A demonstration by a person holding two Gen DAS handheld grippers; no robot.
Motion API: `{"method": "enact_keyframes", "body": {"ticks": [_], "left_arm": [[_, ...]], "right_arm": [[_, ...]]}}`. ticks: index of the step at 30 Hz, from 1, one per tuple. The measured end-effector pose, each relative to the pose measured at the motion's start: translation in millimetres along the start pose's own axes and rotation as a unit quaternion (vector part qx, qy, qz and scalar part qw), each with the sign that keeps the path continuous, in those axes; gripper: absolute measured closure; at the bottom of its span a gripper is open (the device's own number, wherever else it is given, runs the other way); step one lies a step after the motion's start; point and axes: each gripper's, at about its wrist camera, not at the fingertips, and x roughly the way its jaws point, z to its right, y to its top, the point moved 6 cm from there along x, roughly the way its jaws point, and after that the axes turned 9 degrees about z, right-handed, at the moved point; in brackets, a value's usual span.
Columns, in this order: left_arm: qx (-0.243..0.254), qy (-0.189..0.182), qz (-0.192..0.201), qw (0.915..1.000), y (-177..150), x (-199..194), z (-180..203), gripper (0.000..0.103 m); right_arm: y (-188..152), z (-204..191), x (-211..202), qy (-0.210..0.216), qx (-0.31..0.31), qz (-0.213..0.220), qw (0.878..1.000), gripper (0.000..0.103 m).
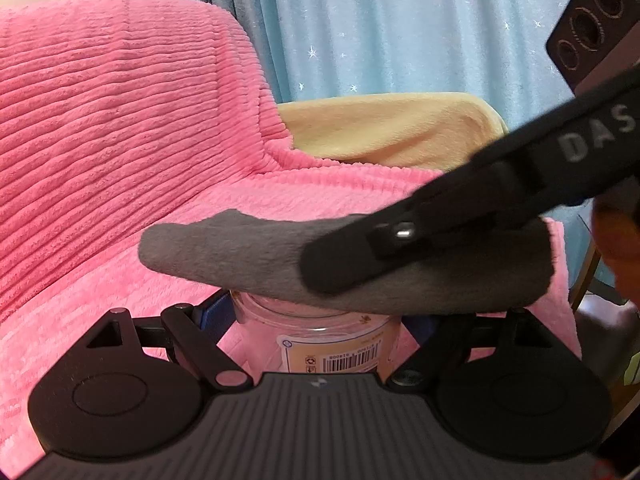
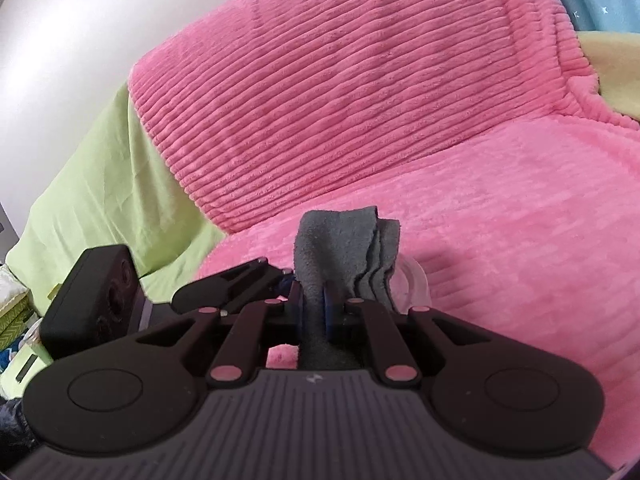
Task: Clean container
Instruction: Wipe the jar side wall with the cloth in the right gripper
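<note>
Left jaws (image 1: 320, 320) clamp the clear jar (image 1: 320, 344) around its slick, rigid, light-looking body above the pink blanket (image 1: 120, 140), while right jaws (image 2: 316, 312) pinch the soft grey cloth (image 1: 240, 256) over its mouth.

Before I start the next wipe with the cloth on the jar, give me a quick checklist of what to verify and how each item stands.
1. Left gripper grips the jar: ok, a blue finger sits at each side of it.
2. Right gripper pinches the grey cloth: ok, shut on it.
3. Cloth over the jar's mouth: ok, it lies across the top in the left wrist view.
4. Cloth touching the inside of the jar: cannot tell, the cloth hides the opening.
5. Jar upright: ok, the label reads level.
6. Pink blanket clear of the jar's mouth: ok.
</note>
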Motion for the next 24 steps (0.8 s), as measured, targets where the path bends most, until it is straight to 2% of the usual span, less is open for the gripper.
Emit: {"method": "enact_keyframes", "body": {"ticks": [3, 6, 10, 12, 16, 20, 24], "left_arm": [[0.004, 0.001, -0.001, 1.0000, 0.0, -0.2, 0.7, 0.018], [0.008, 0.000, -0.001, 1.0000, 0.4, 0.0, 1.3, 0.018], [0.007, -0.003, 0.000, 1.0000, 1.2, 1.0, 0.9, 0.018], [0.006, -0.004, 0.000, 1.0000, 1.1, 0.7, 0.7, 0.018], [0.005, -0.004, 0.000, 1.0000, 1.2, 0.1, 1.0, 0.018], [-0.001, -0.003, -0.001, 1.0000, 1.4, -0.5, -0.5, 0.018], [-0.002, -0.002, -0.001, 1.0000, 1.2, 0.0, -0.4, 0.018]], "right_arm": [[2.2, 3.0, 10.0, -0.009, -0.007, 0.014, 1.000, 0.096], [6.7, 6.2, 17.4, -0.040, -0.027, 0.030, 0.998, 0.097], [9.4, 13.4, 13.5, -0.078, -0.047, 0.037, 0.995, 0.096], [8.7, 16.0, 8.7, -0.082, -0.046, 0.036, 0.995, 0.096], [4.5, 16.6, -3.9, -0.075, -0.038, 0.029, 0.996, 0.096], [-2.2, 9.0, -13.9, -0.031, -0.003, 0.016, 0.999, 0.096], [-6.0, -3.4, -5.9, 0.005, 0.003, 0.004, 1.000, 0.095]]}}
